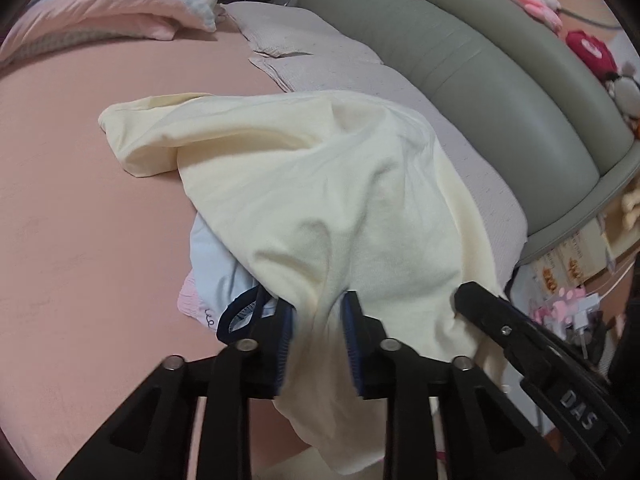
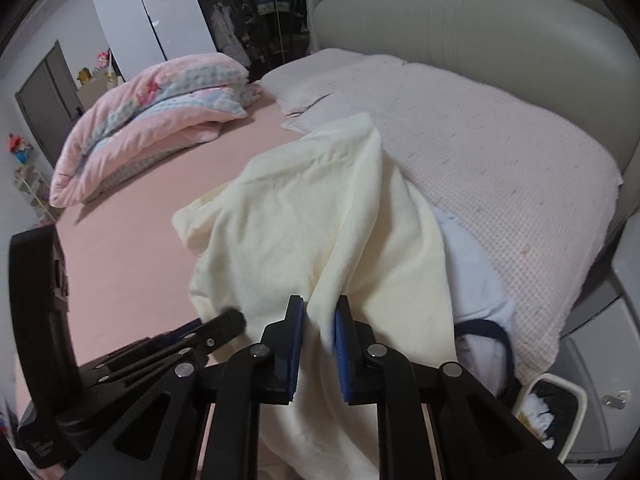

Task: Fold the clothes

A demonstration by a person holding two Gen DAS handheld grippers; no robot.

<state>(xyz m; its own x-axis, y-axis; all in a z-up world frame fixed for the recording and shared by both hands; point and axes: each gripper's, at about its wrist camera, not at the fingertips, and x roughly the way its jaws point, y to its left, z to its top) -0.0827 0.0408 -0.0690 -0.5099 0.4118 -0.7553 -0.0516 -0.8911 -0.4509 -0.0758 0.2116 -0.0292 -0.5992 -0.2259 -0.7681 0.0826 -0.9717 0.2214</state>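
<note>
A cream garment [image 2: 320, 220] is seen pinched between the blue pads [image 2: 294, 344] of the right gripper [image 2: 318, 312] and draped over a pink bed sheet [image 2: 132, 256], with the left gripper [image 2: 224, 326] alongside, a pale blue garment [image 2: 472, 280] partly beneath, and a folded quilt [image 2: 156, 120] behind.

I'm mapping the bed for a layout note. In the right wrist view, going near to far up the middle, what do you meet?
right gripper clamped on the cream garment → pale pink waffle blanket → grey padded headboard.
</note>
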